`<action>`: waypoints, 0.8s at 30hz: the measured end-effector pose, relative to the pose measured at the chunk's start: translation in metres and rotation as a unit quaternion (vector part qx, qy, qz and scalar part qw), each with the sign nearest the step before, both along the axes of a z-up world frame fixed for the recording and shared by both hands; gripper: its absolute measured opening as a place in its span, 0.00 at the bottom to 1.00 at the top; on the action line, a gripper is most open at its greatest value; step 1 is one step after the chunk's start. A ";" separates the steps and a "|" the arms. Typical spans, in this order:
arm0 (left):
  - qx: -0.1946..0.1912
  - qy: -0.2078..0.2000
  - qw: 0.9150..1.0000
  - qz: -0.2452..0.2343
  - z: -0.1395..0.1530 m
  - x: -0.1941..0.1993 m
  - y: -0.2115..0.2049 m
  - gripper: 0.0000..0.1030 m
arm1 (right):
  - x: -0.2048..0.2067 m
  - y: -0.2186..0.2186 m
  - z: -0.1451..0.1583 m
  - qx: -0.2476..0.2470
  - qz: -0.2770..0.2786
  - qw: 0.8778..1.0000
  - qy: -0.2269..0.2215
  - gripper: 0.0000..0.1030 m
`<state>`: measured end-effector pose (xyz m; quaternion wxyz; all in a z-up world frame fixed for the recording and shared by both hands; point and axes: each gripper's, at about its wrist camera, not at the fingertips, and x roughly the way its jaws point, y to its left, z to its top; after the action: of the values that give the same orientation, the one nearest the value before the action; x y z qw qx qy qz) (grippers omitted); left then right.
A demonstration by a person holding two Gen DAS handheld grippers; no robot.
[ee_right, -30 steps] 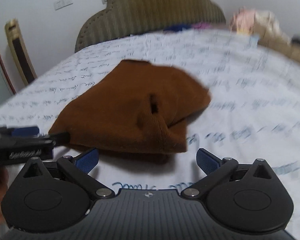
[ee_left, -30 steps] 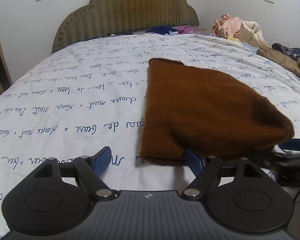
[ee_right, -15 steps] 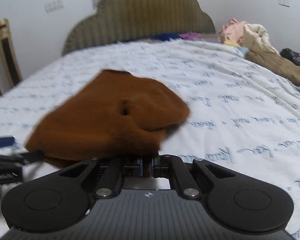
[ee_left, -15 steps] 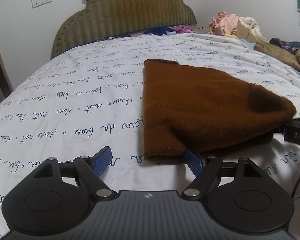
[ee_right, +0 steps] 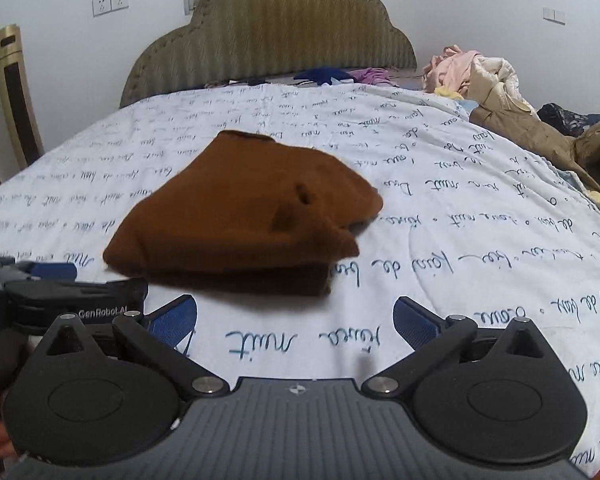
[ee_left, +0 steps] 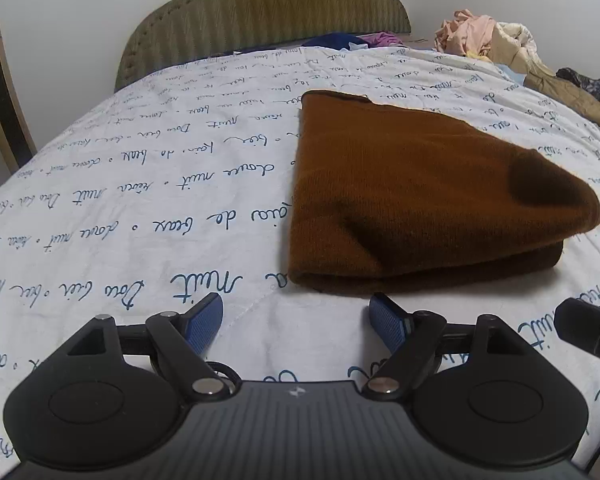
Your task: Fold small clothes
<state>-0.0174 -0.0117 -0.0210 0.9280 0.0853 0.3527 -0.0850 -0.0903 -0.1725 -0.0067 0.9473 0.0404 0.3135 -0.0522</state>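
- The brown knit garment (ee_left: 420, 200) lies folded flat on the bed (ee_left: 140, 184), on the white quilt with blue script, well short of the headboard (ee_left: 268, 12).
- In the left wrist view the garment sits at about one o'clock from the left gripper (ee_left: 296, 320); its near folded edge is just beyond the right-hand blue finger (ee_left: 384, 320), not touching it.
- The left fingers stand apart with only quilt between them.
- In the right wrist view the garment (ee_right: 244, 216) lies at about eleven o'clock from the right gripper (ee_right: 296, 320), its near edge a little past the fingertips and apart from them.
- The right fingers have just been opening and now stand wide apart, with nothing between them but quilt.
- The garment's long axis runs across both views, roughly nine to three, with the thick folded end toward the left hand's side and the tapered end toward three o'clock.
- The left gripper's body (ee_right: 72, 296) shows at nine o'clock in the right view, close to the garment's near left corner; I judge the left hand slightly nearer the cloth.
- A loose pile of clothes (ee_right: 480, 76) lies at two o'clock, well apart.
- Any further fold would, in my judgement, mean reaching forward to the near edge.
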 end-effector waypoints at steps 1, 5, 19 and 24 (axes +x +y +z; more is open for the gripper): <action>0.004 -0.002 1.000 0.001 0.000 -0.001 -0.001 0.82 | 0.002 -0.001 -0.001 0.000 0.000 1.000 0.004 1.00; 0.011 -0.005 1.000 0.005 -0.002 -0.002 -0.003 0.83 | 0.007 -0.003 -0.005 0.022 -0.002 1.000 0.020 1.00; 0.004 -0.001 1.000 0.011 -0.003 -0.002 0.000 0.83 | 0.011 -0.006 -0.014 0.030 -0.006 0.999 0.031 1.00; -0.001 0.000 1.000 0.012 -0.004 -0.003 0.002 0.83 | 0.014 -0.004 -0.016 0.022 -0.008 0.999 0.035 1.00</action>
<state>-0.0202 -0.0100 -0.0246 0.9289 0.0799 0.3538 -0.0746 -0.0763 -0.1766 -0.0225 0.9342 0.0622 0.3472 -0.0537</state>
